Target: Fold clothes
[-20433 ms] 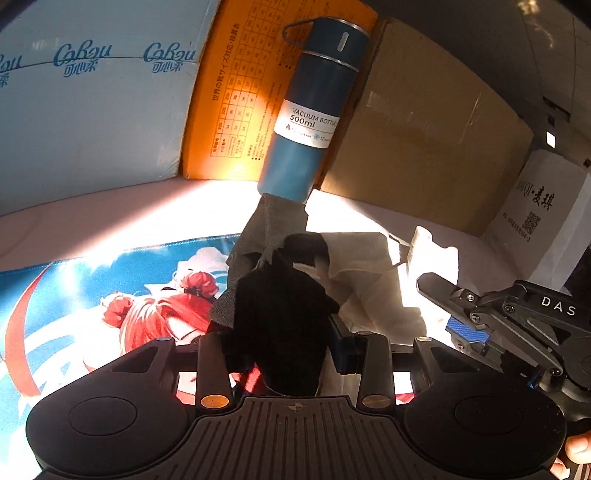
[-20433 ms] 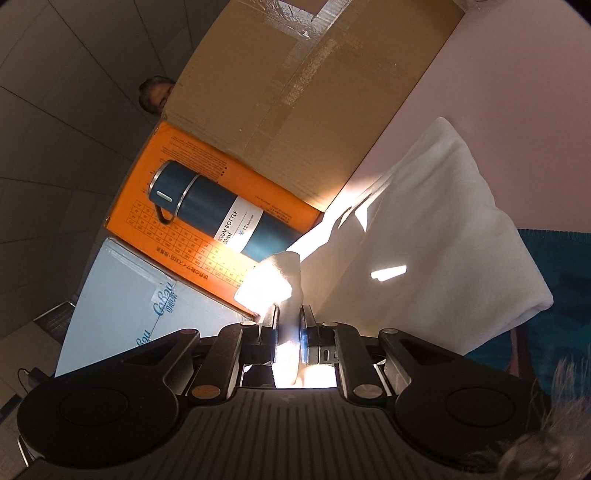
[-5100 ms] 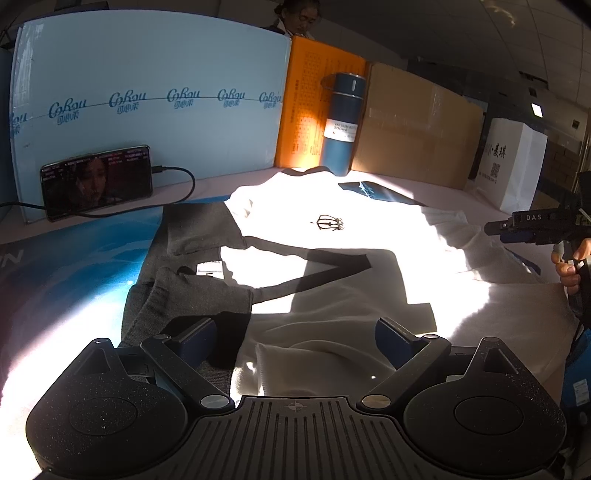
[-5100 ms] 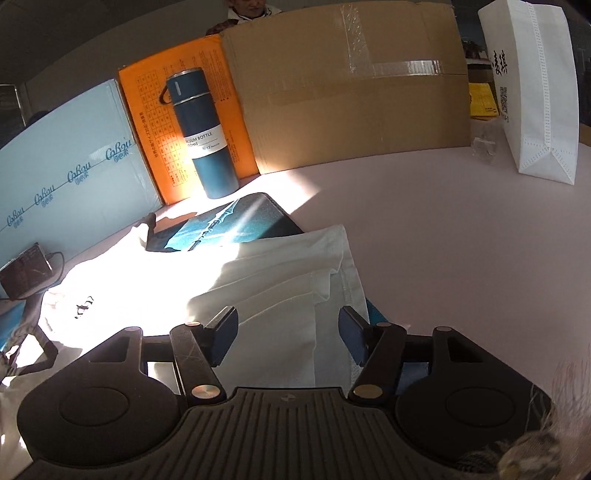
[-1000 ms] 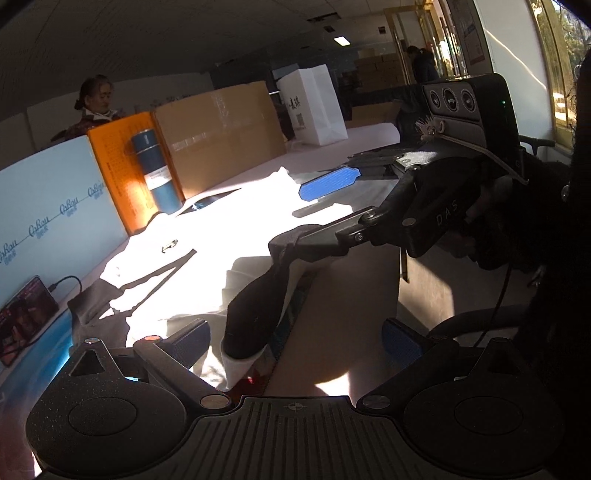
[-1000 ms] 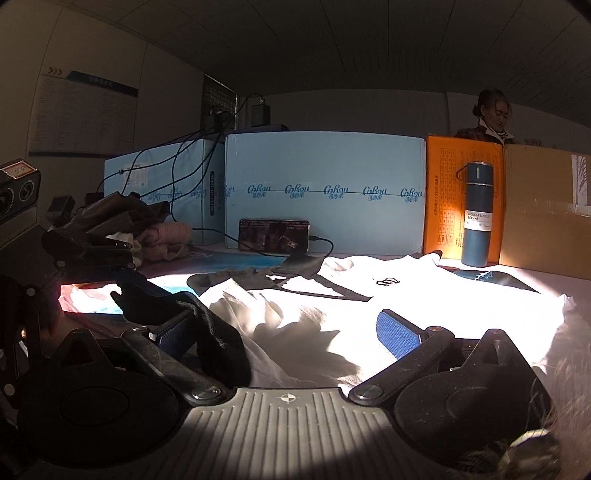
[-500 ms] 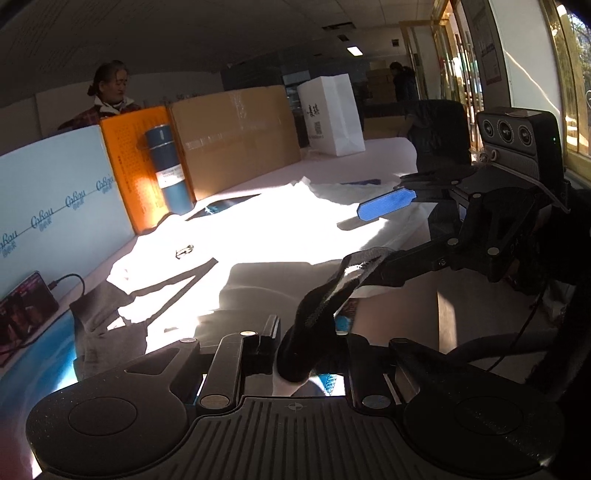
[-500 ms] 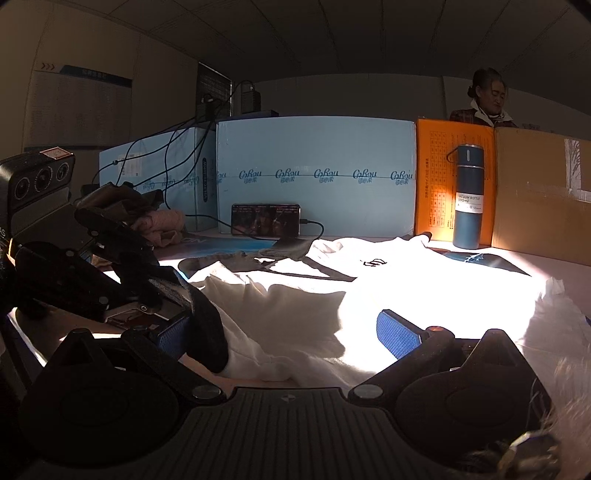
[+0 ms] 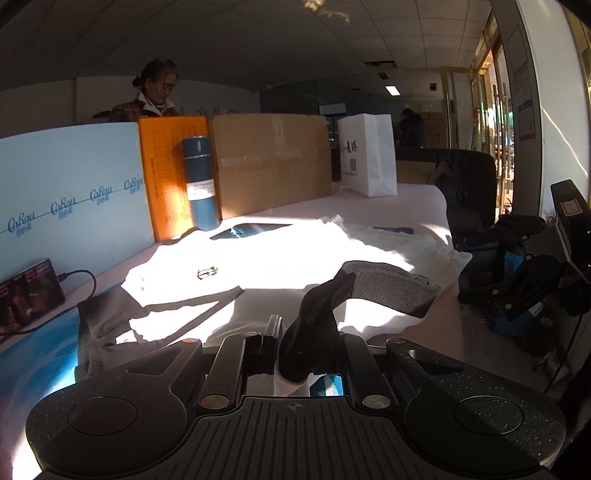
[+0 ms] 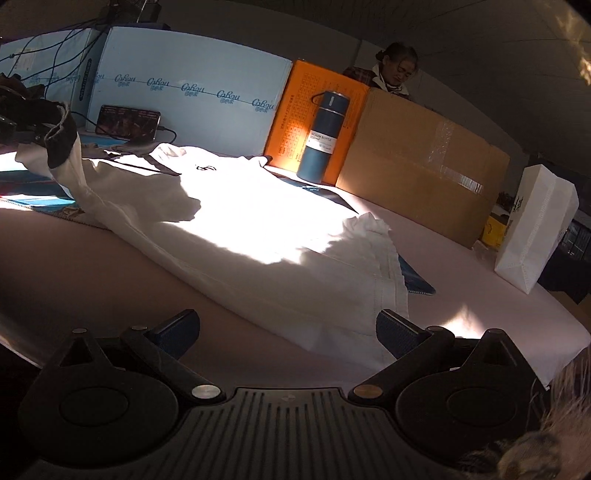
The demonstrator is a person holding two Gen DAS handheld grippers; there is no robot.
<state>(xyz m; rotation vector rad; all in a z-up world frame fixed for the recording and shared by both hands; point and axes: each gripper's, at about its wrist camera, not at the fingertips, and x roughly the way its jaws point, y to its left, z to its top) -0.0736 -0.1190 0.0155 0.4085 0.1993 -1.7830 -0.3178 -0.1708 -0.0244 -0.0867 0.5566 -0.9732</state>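
An office is showing: ceiling tiles (image 9: 424,33) running overhead, cardboard boxes (image 9: 269,162) standing along the desk (image 10: 461,280), glass doors (image 9: 495,122) beyond.

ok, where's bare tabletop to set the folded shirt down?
Bare pink tabletop lies between the white shirt, the cardboard box and the white paper bag; another strip runs along the near edge before the right gripper. The back left is crowded: phone, cables, blue bottle.

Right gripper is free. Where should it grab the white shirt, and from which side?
Probably the white shirt's stitched bottom hem corner, lying flat just ahead of the open right gripper. Come in low from the near table edge, one finger sliding under the layered hem. The left gripper already pinches the grey sleeve cuff, lifted.
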